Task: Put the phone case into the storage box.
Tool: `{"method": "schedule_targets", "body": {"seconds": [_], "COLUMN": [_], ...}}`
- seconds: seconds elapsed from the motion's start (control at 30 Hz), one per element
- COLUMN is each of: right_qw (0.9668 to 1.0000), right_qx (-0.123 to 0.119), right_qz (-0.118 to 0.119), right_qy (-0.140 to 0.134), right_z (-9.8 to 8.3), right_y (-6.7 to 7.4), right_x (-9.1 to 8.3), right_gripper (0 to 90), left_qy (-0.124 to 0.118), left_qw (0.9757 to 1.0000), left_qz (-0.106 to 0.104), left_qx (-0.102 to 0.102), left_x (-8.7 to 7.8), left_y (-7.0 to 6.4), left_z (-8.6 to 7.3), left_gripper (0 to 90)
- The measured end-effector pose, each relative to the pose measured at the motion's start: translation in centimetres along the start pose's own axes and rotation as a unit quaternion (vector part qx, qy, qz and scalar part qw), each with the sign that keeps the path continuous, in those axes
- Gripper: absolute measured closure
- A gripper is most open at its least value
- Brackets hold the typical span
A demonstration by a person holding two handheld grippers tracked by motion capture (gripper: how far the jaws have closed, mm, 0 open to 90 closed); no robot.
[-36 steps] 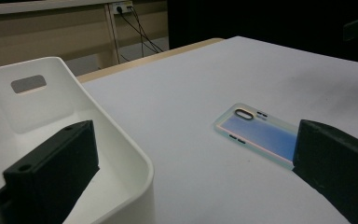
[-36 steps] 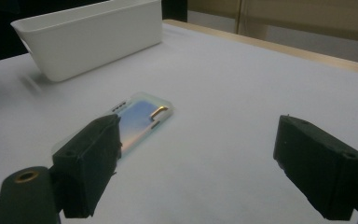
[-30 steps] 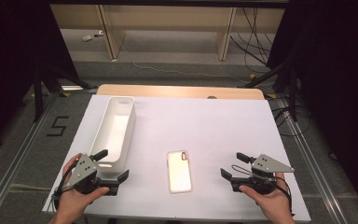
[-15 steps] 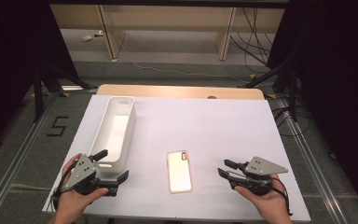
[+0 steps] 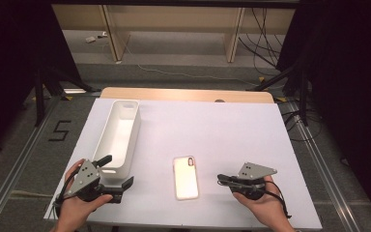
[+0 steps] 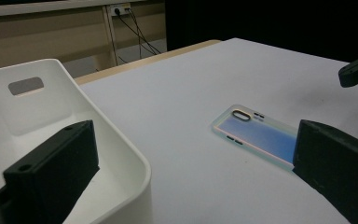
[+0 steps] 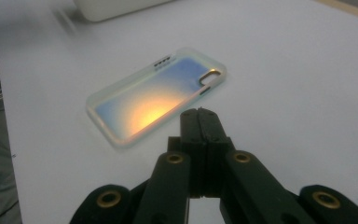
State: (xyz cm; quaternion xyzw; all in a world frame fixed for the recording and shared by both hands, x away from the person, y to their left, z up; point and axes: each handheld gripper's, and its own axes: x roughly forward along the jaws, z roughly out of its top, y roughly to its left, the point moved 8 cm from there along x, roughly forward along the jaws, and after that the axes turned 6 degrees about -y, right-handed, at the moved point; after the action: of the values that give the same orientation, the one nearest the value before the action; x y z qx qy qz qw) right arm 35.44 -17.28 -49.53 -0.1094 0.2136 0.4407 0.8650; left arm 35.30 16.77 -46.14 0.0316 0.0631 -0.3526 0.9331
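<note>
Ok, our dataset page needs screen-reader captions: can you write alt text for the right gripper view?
The right claw, jaws pressed shut on nothing, points at an iridescent phone case that lies flat on the white table just ahead of its tips. The case's camera cutout faces the far right, and a white bin's edge shows at the top.

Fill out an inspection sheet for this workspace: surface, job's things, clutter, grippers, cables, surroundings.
Surface: white table, with a wooden strip along its far edge.
Job's things: phone case lying flat near the front edge, camera cutout at its far end; long white bin at the left, nothing seen inside.
Clutter: nothing seen on the table.
Grippers: left gripper open, by the bin's near end; right gripper shut on nothing, tips toward the case, apart from it.
Cables: one trails from the right gripper; more on the floor beyond the table.
Surroundings: black curtains both sides, wooden frame legs at the back.
</note>
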Motion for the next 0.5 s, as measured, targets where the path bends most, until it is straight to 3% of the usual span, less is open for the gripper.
{"method": "schedule_targets", "body": {"seconds": [0.07, 0.5], "right_qw": [0.9997, 0.9965], "right_qx": [0.007, -0.002], "right_qz": [0.012, 0.051], "right_qy": [0.019, 0.067], "right_z": [-0.4, -1.0], "right_y": [0.4, 2.0], "right_x": [0.6, 3.4], "right_gripper": [90.0, 90.0], "left_qy": [0.001, 0.000], "left_qw": [1.0000, 1.0000], "left_qz": [-0.001, -0.001], "left_qx": [0.002, 0.001], "left_x": [0.0, 0.0], "left_y": [0.0, 0.0], "left_z": [0.0, 0.0], "left_gripper": [0.0, 0.0]}}
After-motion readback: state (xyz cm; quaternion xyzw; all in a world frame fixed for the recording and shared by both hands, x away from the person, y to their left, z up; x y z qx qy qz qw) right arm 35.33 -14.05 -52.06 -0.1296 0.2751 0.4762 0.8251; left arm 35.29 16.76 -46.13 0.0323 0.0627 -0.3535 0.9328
